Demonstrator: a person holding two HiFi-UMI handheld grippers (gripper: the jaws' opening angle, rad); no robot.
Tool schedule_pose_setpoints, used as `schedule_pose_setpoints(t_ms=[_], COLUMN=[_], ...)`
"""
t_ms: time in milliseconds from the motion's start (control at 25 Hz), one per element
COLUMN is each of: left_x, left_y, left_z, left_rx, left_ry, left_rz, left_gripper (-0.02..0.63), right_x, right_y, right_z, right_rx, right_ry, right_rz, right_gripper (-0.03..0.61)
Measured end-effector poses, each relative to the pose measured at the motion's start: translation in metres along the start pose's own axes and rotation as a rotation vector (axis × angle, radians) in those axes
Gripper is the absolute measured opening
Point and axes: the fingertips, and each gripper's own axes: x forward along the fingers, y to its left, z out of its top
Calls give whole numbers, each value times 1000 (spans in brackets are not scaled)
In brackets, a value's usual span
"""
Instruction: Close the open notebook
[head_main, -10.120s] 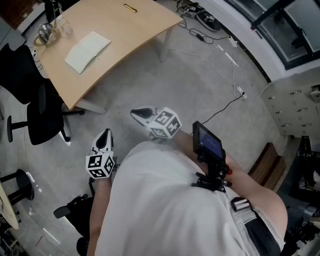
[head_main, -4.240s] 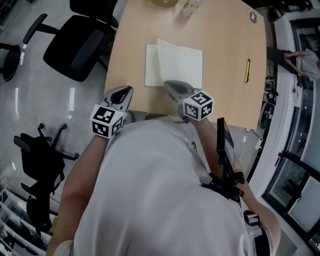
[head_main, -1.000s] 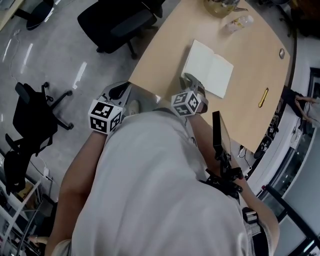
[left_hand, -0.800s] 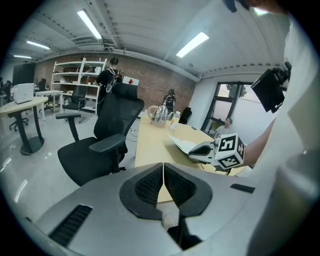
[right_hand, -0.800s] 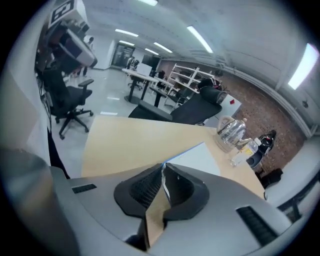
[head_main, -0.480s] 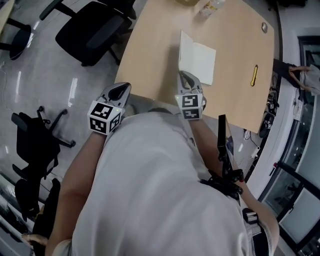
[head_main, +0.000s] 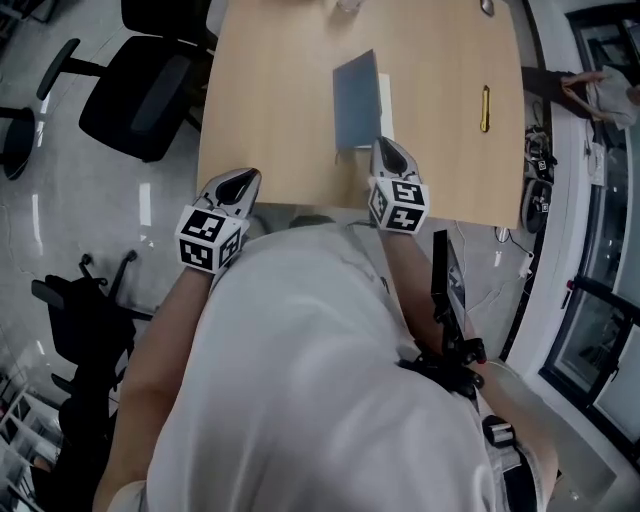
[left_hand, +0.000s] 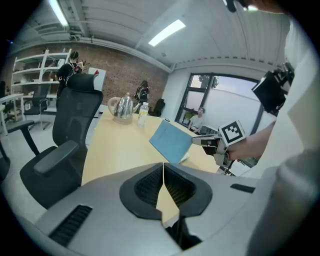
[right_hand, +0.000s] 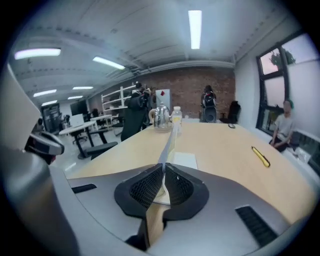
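Observation:
The notebook (head_main: 356, 100) lies on the wooden table (head_main: 270, 90) with its blue-grey cover raised and tilted over the white page (head_main: 386, 96). My right gripper (head_main: 385, 147) is shut on the cover's near edge. In the right gripper view the cover (right_hand: 169, 145) rises edge-on from between the shut jaws of that gripper (right_hand: 164, 174), with the white page (right_hand: 184, 160) flat to its right. My left gripper (head_main: 246, 177) hangs at the table's near edge, left of the notebook, shut with nothing in it (left_hand: 163, 172). From it I see the blue cover (left_hand: 170, 142).
A yellow pen (head_main: 485, 108) lies right of the notebook. A kettle (left_hand: 122, 107) and a bottle (left_hand: 143, 114) stand at the table's far end. A black office chair (head_main: 140, 95) is on the left of the table. People stand farther back in the room.
The cover has swung up and over the right page, so its blue-grey outside now shows. My right gripper has stayed shut on its near edge. The left gripper has hardly moved.

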Motion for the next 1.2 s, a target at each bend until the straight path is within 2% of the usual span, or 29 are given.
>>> schedule_pose_setpoints(t_ms=[160, 240, 320, 440, 520, 600, 720, 800, 920, 1000, 1080, 1120, 1200], left_x=[9, 12, 15, 20, 24, 29, 36, 40, 46, 49, 49, 49, 46], left_y=[-10, -11, -10, -7, -7, -9, -17, -19, -20, -20, -19, -19, -19], left_z=[2, 2, 1, 3, 6, 9, 9, 7, 7, 8, 9, 9, 9], left_rx=[12, 16, 17, 17, 20, 25, 35, 35, 32, 30, 27, 25, 17], left_ry=[24, 40, 54, 72, 80, 89, 104, 113, 121, 122, 122, 123, 122], left_rz=[-8, -5, 2, 14, 19, 18, 9, 5, 5, 6, 11, 14, 23], left_gripper=[12, 12, 12, 12, 12, 12, 12, 12, 12, 12, 12, 12, 12], right_x=[3, 7, 12, 22, 27, 31, 34, 38, 47, 55, 63, 66, 68], right_y=[-39, -54, -64, -70, -72, -75, -79, -78, -63, -51, -47, -48, -51], right_z=[-24, -37, -51, -68, -77, -83, -82, -73, -52, -45, -53, -61, -75], right_rx=[292, 405, 461, 457, 415, 315, 73, -89, -320, -437, -498, -494, -424], right_ry=[7, 6, 18, 58, 95, 145, 202, 198, 157, 145, 183, 213, 249], right_rz=[24, 40, 46, 45, 40, 19, -34, -43, 1, 47, 78, 89, 113], right_gripper=[28, 28, 29, 29, 29, 37, 61, 78, 89, 89, 87, 87, 86])
